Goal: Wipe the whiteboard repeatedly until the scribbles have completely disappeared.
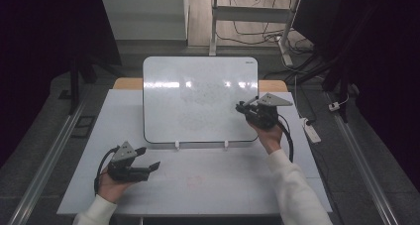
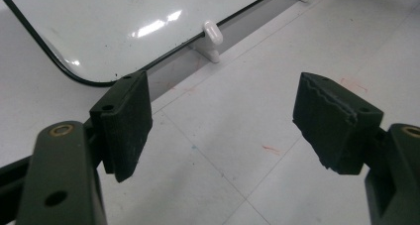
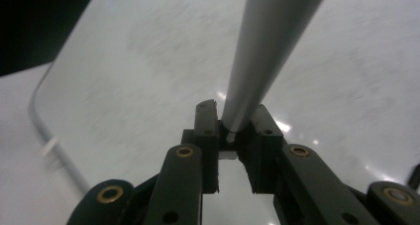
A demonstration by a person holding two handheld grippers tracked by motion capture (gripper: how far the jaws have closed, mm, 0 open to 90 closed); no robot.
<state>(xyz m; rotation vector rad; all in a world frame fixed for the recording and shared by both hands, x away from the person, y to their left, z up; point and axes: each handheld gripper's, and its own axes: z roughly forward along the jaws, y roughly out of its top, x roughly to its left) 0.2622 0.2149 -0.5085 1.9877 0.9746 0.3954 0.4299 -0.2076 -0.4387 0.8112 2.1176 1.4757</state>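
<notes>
A white whiteboard (image 1: 200, 98) with a thin black rim stands tilted on the white table (image 1: 213, 185). Faint grey smudges cover its face. My right gripper (image 1: 242, 107) is at the board's right side, shut on a pale grey marker (image 3: 267, 51). The marker runs out from between the jaws over the whiteboard (image 3: 124, 61). The right gripper (image 3: 233, 123) holds it near one end; its far tip is out of frame. My left gripper (image 1: 150, 156) rests low at the table's front left, open and holding nothing. In the left gripper view the left gripper (image 2: 228, 121) points at the whiteboard's (image 2: 99, 22) lower corner.
Two small white feet (image 1: 177, 145) (image 1: 226, 144) hold the board's lower edge; one foot (image 2: 212, 36) is close ahead of the left jaws. Faint red marks dot the tabletop. On the floor, a power strip (image 1: 312, 131) lies to the right, and cables behind.
</notes>
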